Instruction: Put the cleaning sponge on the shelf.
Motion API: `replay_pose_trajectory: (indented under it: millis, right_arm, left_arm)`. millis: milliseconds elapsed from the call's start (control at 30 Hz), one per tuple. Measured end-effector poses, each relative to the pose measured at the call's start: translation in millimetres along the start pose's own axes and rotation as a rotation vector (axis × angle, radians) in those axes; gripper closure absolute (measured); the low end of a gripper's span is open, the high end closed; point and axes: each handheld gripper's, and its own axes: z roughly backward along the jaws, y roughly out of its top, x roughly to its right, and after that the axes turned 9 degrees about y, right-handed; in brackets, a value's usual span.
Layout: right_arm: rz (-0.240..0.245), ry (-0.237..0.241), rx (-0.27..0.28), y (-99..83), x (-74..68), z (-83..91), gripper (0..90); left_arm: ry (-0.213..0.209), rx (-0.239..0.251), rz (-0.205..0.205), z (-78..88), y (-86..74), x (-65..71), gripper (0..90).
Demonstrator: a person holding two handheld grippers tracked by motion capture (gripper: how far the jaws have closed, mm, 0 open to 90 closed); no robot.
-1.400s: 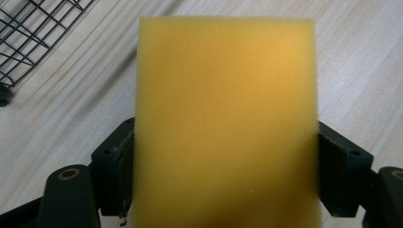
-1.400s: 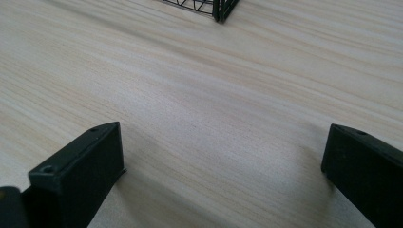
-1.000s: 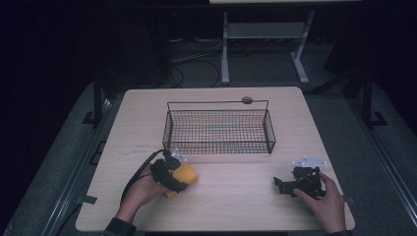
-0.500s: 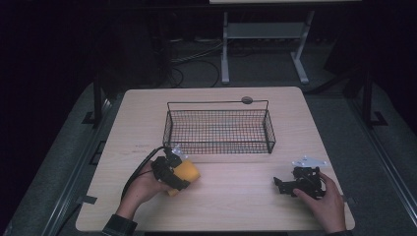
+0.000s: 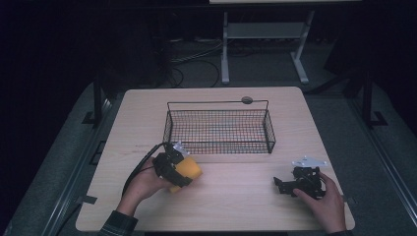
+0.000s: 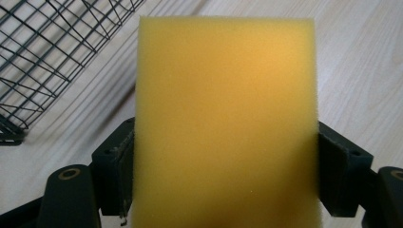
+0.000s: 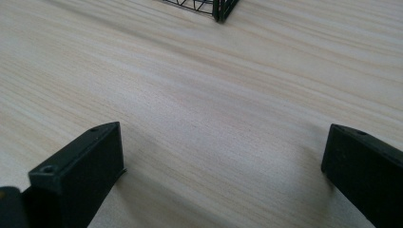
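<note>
yellow foam sponge block clamped in my left gripper, just short of the black wire basket
basket lies up-left of my jaws; sponge's long axis runs forward; my right gripper rests wide open, empty, farther from the basket.

Basket mid-table — sponge front-left, near basket.
</note>
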Motion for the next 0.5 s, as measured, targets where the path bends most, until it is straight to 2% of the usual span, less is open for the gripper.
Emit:
replay_pose_trajectory:
  millis: [500]
  right_arm:
    - [0.0, 0.0, 0.0, 0.0, 0.0, 0.0, 0.0]
  left_arm:
    - [-0.007, 0.021, -0.012, 15.3, 17.7, -1.1, 22.3]
